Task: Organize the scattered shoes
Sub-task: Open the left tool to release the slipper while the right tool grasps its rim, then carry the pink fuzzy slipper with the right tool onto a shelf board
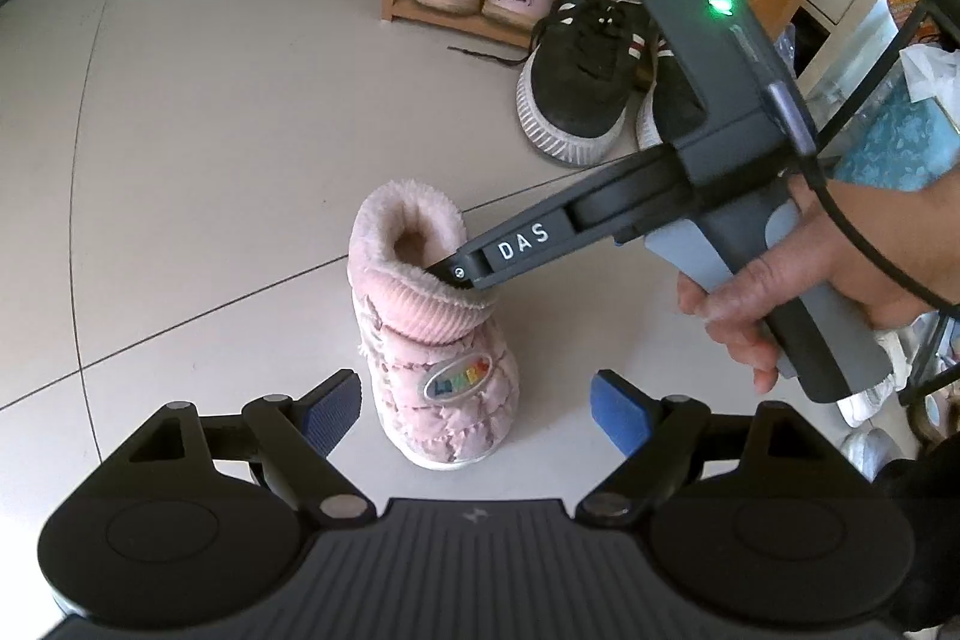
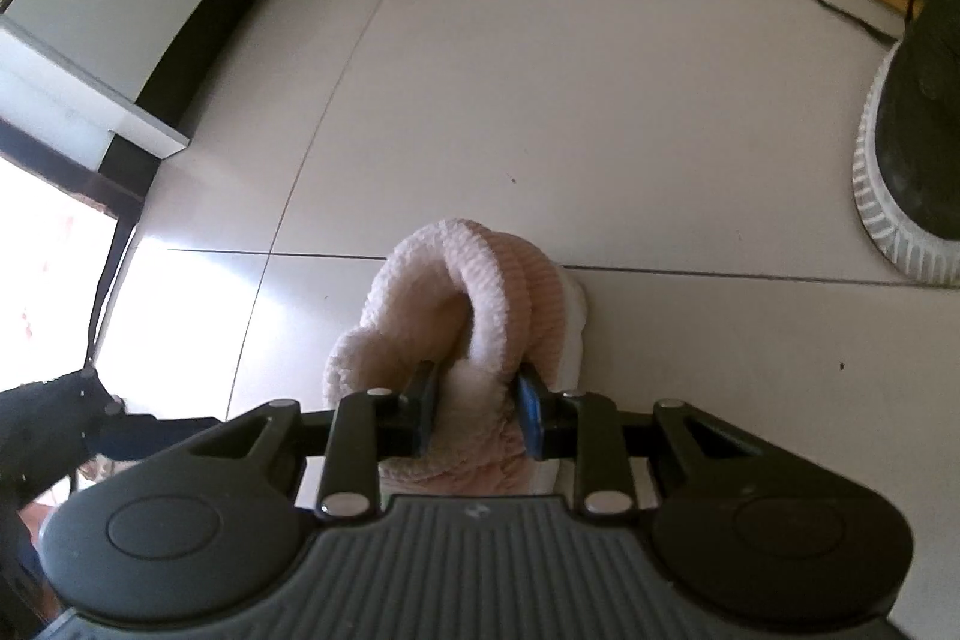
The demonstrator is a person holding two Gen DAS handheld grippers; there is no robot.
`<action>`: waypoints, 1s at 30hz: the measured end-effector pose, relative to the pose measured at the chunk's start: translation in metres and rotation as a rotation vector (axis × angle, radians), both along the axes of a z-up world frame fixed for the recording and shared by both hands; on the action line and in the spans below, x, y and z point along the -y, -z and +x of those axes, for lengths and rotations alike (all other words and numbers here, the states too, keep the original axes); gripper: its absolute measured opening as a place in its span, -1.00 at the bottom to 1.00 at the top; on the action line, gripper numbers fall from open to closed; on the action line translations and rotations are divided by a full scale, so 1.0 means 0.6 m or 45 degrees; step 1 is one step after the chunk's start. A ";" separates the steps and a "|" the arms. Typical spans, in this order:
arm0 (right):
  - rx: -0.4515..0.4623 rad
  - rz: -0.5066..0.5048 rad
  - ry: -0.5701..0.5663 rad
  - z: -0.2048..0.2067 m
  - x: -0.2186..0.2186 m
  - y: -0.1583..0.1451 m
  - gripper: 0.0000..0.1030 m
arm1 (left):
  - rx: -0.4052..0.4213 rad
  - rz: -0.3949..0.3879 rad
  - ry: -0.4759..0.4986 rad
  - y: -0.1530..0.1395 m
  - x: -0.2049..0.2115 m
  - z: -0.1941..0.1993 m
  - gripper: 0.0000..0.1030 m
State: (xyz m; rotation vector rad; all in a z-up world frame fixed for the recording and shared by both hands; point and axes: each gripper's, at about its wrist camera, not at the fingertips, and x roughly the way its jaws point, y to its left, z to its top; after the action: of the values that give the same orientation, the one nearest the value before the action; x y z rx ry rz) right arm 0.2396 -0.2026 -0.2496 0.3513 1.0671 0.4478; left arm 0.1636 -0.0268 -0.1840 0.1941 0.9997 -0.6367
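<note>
One boot: pink fleece-lined boot (image 1: pixel 441 340) upright on floor tiles (image 1: pixel 210 160).
My right gripper (image 2: pixel 474 409): clenched on its cuff.
My left gripper (image 1: pixel 474 409): jaws spread, empty.

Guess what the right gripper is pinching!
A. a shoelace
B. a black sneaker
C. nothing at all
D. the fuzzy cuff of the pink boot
D: the right gripper has its pads pressed on the fleecy cuff of the pink boot, which stands on the floor; the black sneaker lies apart by the rack.
</note>
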 end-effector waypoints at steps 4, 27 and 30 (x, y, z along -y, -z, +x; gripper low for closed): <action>0.052 -0.027 -0.042 -0.007 0.000 -0.010 -0.56 | 0.006 -0.003 -0.005 -0.002 -0.002 0.001 0.68; 0.304 -0.115 0.080 -0.019 0.076 -0.103 -0.67 | 0.081 -0.048 0.019 -0.021 -0.014 -0.003 0.68; 0.433 -0.301 -0.157 -0.026 0.039 -0.102 -0.01 | 0.082 -0.047 0.020 -0.017 -0.014 -0.002 0.68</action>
State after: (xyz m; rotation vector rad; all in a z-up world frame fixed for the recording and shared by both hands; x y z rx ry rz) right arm 0.2240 -0.2262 -0.1885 -0.0032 0.7999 0.4666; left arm 0.1625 -0.0186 -0.1740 0.1884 0.9248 -0.6589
